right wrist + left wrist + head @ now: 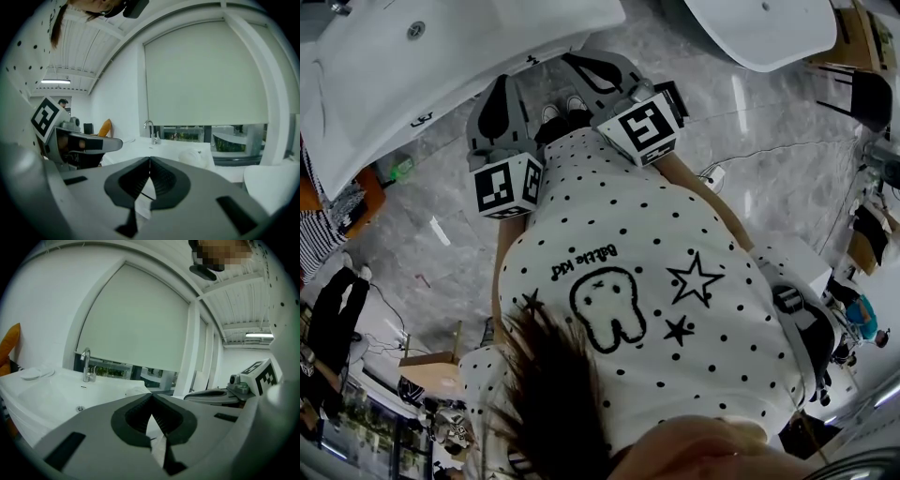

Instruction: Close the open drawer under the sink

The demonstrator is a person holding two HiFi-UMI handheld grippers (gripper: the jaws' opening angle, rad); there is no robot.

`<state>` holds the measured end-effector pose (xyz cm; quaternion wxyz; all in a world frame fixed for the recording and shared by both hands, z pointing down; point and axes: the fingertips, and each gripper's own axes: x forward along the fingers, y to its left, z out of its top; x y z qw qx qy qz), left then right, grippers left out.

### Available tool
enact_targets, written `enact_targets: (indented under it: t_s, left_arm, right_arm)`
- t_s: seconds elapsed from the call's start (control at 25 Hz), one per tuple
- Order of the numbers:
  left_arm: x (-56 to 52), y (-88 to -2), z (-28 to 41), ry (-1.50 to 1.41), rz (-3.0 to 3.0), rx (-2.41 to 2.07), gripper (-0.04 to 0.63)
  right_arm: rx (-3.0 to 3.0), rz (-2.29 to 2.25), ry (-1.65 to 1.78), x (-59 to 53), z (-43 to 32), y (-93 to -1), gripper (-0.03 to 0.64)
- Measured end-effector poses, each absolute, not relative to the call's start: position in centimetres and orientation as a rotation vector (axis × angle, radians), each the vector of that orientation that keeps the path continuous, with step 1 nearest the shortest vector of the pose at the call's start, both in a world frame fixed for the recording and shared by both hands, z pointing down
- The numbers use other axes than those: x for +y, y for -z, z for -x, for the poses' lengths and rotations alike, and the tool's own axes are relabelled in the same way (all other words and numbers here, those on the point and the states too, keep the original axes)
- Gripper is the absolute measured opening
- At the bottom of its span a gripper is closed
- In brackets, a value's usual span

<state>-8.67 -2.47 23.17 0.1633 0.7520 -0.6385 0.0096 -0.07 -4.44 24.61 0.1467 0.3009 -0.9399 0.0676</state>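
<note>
The white sink (412, 66) lies at the upper left of the head view, just ahead of both grippers. Its basin (51, 392) and chrome faucet (86, 364) appear in the left gripper view; the faucet (151, 129) also shows in the right gripper view. No drawer is visible in any view. My left gripper (500, 86) is held in front of the person's spotted shirt, jaws shut with nothing between them (151, 398). My right gripper (572, 61) sits beside it, also shut and empty (150, 160). Both point roughly level toward the sink and window.
A second white basin (769, 28) sits at the upper right. Cables (769, 150) run over the grey marble floor. An orange object (356, 202) stands left of the sink. A drawn roller blind (136, 324) covers the window behind the sink.
</note>
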Motion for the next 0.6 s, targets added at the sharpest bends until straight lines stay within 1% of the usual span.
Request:
enact_targets:
  t_s: [0.6]
  left_arm:
    - [-2.84, -23.07, 8.14, -0.051, -2.172, -1.79, 0.005]
  right_arm:
    - [-2.71, -0.852, -0.224, -4.55, 0.22, -24.63, 0.015]
